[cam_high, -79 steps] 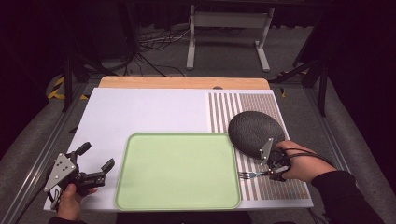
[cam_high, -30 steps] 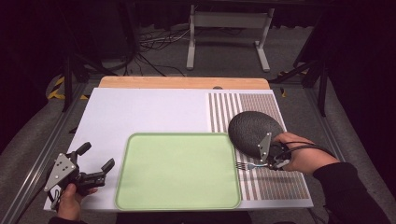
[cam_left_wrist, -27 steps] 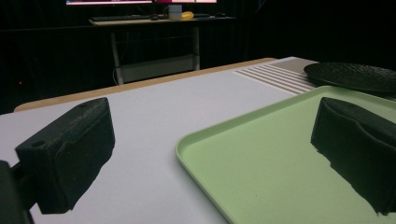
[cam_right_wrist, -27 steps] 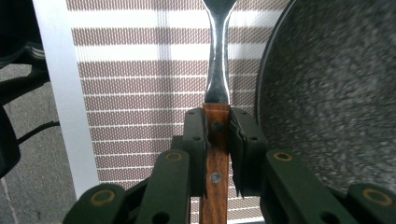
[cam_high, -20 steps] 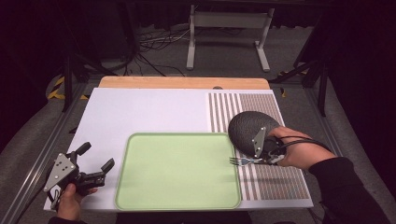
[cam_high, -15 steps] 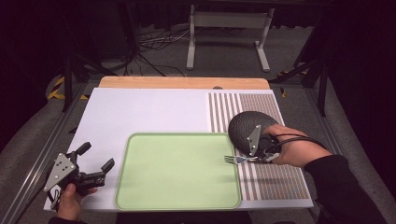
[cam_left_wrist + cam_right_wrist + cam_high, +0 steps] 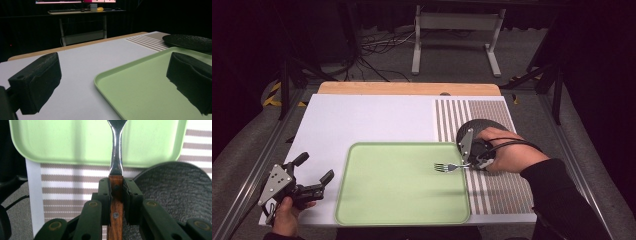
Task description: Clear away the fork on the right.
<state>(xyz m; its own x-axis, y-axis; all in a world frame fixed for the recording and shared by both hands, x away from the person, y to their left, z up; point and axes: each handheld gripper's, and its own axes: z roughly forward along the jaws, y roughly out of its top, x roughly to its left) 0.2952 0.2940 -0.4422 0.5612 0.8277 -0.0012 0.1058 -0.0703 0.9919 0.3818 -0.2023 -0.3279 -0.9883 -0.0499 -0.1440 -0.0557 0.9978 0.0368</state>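
Your left gripper (image 7: 314, 184) idles wide open and empty just left of the green tray (image 7: 377, 210), while your right gripper (image 7: 468, 162) clamps the fork (image 7: 447, 166) by its wooden handle, tines over the tray's right side, so lower it flat and release.

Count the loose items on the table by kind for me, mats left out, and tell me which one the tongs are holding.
Pale green rectangular plastic tray: 1
Dark grey round textured plate: 1
Steel fork with a brown wooden handle: 1, clamped in the right tongs, its tines over the tray
Total: 3
The left tongs are open and hold nothing.
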